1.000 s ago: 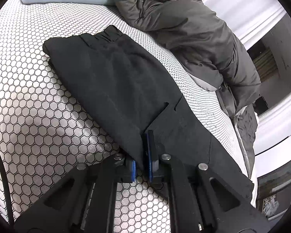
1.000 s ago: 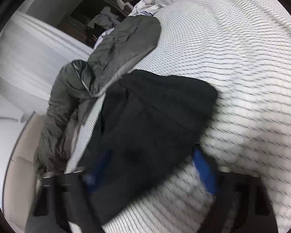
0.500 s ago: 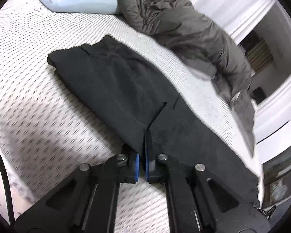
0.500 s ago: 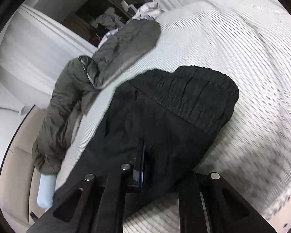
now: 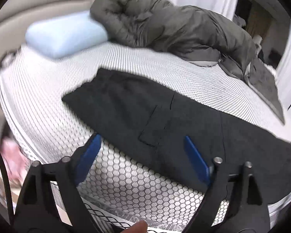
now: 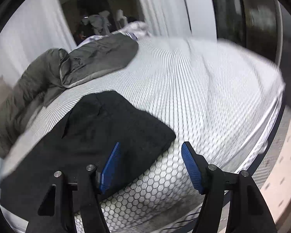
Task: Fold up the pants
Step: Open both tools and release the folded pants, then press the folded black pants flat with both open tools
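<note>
The black pants lie flat and folded lengthwise on the white honeycomb-patterned mattress, running from upper left to lower right. My left gripper hovers above their near edge, its jaws opening wide, nothing held between the blue pads. In the right wrist view one end of the pants lies by the mattress edge. My right gripper hangs over that end's corner, jaws opening, with no cloth gripped between the pads.
A dark grey puffy jacket lies along the far side of the bed, seen again in the right wrist view. A light blue pillow rests at the head. A fingertip shows at the bottom edge. White curtains hang behind.
Both grippers let go of the pants and opened wide. Both pulled back and up from the cloth, so more of the bed and room shows. The pants stay flat on the mattress.
</note>
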Demonstrator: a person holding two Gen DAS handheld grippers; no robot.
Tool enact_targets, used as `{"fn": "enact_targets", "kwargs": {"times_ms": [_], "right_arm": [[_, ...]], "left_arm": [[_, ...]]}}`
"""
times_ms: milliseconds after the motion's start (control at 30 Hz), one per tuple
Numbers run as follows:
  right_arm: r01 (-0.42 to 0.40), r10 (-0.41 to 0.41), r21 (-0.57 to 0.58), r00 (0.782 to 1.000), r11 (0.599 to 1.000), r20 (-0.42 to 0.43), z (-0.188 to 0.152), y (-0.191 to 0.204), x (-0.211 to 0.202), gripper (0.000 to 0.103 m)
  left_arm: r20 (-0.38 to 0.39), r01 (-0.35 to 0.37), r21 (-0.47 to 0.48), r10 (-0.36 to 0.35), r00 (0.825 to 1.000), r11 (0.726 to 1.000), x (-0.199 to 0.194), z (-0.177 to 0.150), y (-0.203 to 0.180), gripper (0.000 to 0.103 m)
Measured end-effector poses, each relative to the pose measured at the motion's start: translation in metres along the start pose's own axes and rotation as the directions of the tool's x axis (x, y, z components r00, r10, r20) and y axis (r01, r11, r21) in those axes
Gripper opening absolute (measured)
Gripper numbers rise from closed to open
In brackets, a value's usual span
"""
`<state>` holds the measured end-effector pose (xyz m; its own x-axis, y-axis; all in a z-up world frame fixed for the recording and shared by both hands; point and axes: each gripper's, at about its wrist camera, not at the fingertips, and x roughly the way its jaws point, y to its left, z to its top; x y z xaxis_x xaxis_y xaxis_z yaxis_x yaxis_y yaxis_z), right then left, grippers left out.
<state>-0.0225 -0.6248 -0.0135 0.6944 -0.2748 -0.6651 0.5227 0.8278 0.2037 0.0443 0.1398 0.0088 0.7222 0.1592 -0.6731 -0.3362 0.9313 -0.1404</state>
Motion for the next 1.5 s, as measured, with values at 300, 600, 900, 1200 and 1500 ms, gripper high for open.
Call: {"fn": "enact_targets", "kwargs": {"times_ms": [300,600,900,1200,1500], "right_arm": [[-0.277,0.274,-0.352,0.960,0.894,-0.059,-0.002,0.121,-0.010,0.091],[-0.429,0.340,-0.505,0.903,0.749,-0.262,-0.043,0.231,0.032,0.091],[-0.246,0.139,-0.646,0.967,0.722,-0.213,-0.077,0.205,0.050,0.094],[0.033,-0.086,-0.556,0.994,0.831,-0.070,-0.044,0.122,0.053,0.100],[-0.369,0.286,-0.549,0.929,0.750,-0.234,-0.081,0.174,0.004,0.101]], "left_arm": [[-0.024,0.336,0.192,-0.338,0.941,0.922,-0.009,-0.002,-0.111,0.102],[-0.220,0.432,0.423,-0.372,0.902,0.796,0.031,-0.082,-0.234,0.102],[-0.241,0.402,0.505,-0.322,0.916,0.764,0.036,-0.119,-0.257,0.102],[-0.234,0.364,0.488,-0.283,0.930,0.793,0.060,-0.098,-0.253,0.102],[-0.242,0.390,0.491,-0.308,0.920,0.779,0.064,-0.097,-0.258,0.102]]}}
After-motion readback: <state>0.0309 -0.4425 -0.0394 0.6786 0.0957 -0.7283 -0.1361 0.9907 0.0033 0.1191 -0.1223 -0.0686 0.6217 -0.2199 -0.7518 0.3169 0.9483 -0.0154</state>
